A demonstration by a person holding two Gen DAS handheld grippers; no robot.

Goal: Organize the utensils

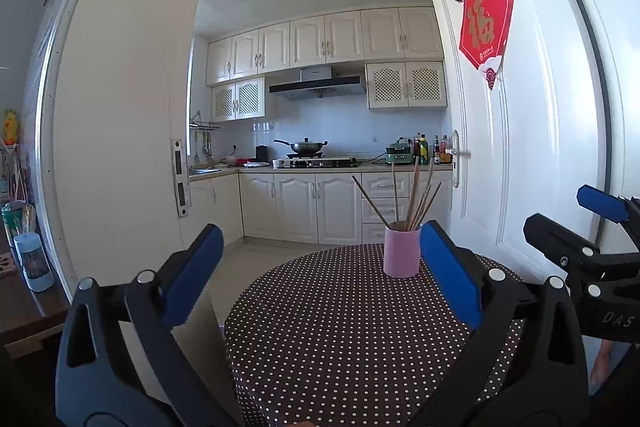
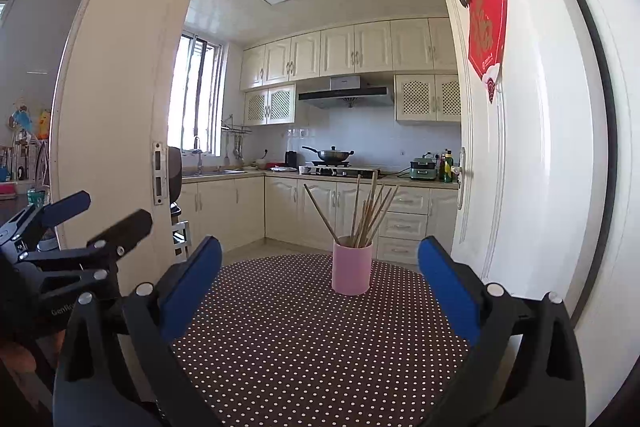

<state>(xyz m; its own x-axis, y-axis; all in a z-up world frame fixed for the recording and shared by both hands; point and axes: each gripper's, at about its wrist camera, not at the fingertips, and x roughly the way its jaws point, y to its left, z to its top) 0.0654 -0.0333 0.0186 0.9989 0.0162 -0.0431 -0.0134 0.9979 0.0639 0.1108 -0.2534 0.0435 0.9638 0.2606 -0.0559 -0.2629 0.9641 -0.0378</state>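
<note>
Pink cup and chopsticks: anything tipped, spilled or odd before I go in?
Nothing stands out. The pink cup stands upright on the dotted tablecloth, chopsticks fanned loosely inside it, none lying on the cloth. Left gripper and right gripper are both open, holding nothing.

Bare tabletop (image 2: 304, 339) — pink cup (image 2: 351, 270) beyond

A round table (image 1: 340, 339) wore a dark cloth with white polka dots. Behind it, cream kitchen cabinets (image 1: 326, 37) lined the wall, a wok (image 1: 306, 146) sat on the stove, and a red paper decoration (image 1: 485, 27) hung on the open white door (image 1: 516, 155).
</note>
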